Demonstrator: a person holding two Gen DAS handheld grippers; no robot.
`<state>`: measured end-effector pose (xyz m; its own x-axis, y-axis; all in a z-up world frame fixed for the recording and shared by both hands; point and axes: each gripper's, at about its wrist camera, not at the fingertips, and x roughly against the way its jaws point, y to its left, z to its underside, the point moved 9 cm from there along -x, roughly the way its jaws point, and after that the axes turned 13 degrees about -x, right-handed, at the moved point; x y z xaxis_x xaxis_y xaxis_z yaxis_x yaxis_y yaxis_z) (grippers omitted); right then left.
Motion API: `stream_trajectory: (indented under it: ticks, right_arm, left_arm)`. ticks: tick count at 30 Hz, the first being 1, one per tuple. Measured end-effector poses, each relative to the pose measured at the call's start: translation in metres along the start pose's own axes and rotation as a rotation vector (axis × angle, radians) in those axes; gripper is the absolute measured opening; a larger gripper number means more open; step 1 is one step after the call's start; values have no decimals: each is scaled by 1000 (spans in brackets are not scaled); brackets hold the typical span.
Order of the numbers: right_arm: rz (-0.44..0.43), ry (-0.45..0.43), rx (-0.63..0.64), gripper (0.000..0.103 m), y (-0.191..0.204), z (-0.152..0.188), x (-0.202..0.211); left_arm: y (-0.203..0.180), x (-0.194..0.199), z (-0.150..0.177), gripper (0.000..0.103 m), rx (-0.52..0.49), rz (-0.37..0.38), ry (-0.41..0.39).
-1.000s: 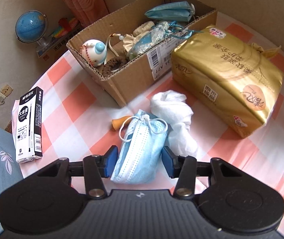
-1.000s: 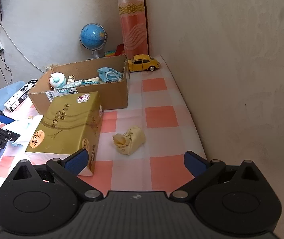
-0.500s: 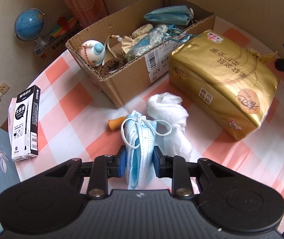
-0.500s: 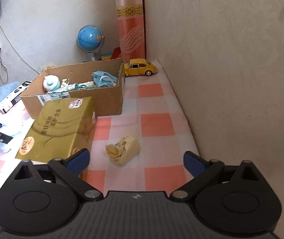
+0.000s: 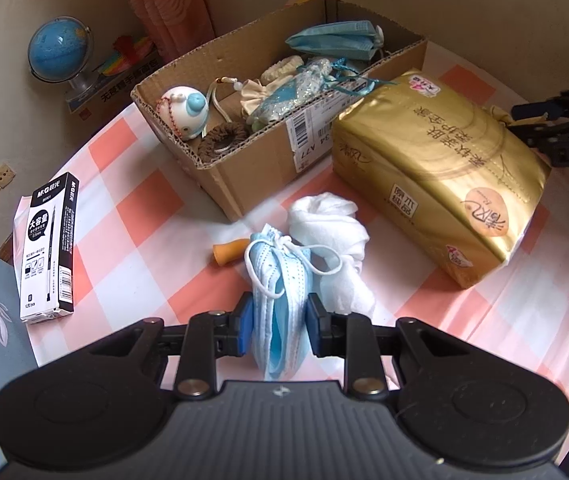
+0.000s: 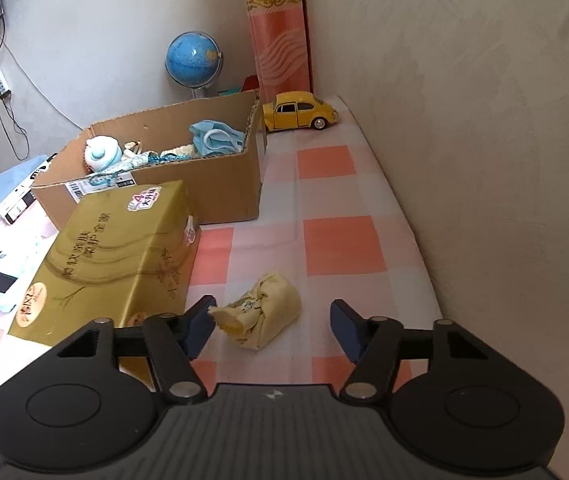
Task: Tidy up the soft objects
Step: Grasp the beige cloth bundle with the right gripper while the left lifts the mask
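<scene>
Left gripper [image 5: 277, 323]: jaws clamped on a folded blue face mask [image 5: 278, 304], pads pressing both its sides; the mask lies on the checked tablecloth [image 5: 144, 208] near the table's front edge. Touching its right side, a white cloth bundle [image 5: 332, 236]; just behind it, a small orange piece [image 5: 226, 249]. Behind these, an open cardboard box [image 5: 252, 164] with a barcode label reading "A77", holding a second blue mask [image 5: 334, 40], a white-and-blue round toy [image 5: 186, 110], a brown hair tie [image 5: 222, 140] and a glittery blue pouch [image 5: 292, 88]. Right of the box, touching it, a gold tissue pack [image 5: 436, 160] printed in Chinese characters. At the table's left edge, a black pen box [image 5: 46, 240] marked "M&G". Off the table, a blue globe [image 5: 60, 54].

Right gripper [image 6: 272, 322]: jaws have just been closing, not yet gripping; a yellow cloth bundle [image 6: 262, 316] sits between them, its tip at the left pad, the right pad clear of it. The bundle lies near the table's right edge, beside the gold pack. Yellow toy car [image 6: 298, 112] at the far right corner.
</scene>
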<state>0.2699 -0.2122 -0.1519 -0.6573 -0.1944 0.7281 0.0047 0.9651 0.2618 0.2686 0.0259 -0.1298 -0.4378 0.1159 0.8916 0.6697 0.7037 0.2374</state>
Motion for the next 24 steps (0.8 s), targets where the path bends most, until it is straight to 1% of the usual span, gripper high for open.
stream_trajectory:
  ticks: [2,6,8,11,19,21,23,24]
  right_arm:
    - [-8,-1,3,60,1,0,-2]
    - [-2,8,31,52,4,2,-6]
    - [-3,14,56,40,8,5,-5]
    - [12,5,74,35,9,5,-2]
    - [10,-24,63,34,9,-3,17]
    - [10,-23,57,34,8,-2,19]
    - [10,-20,59,35,8,-1,21]
    - [9,-19,62,35,9,1,22]
  left_arm:
    - [0,0,0,26,2,2,1]
    - [1,1,-1,26,10,4,0]
    - [1,2,-1,25,18,5,-4]
    - [1,6,-2,25,23,3,-12]
    - [3,25,-9,25,25,-8,-56]
    - [4,21,-8,32,30,-17,-51]
    - [7,14,-5,33,44,-29,-26]
    - [10,11,-4,39,54,-37,-20]
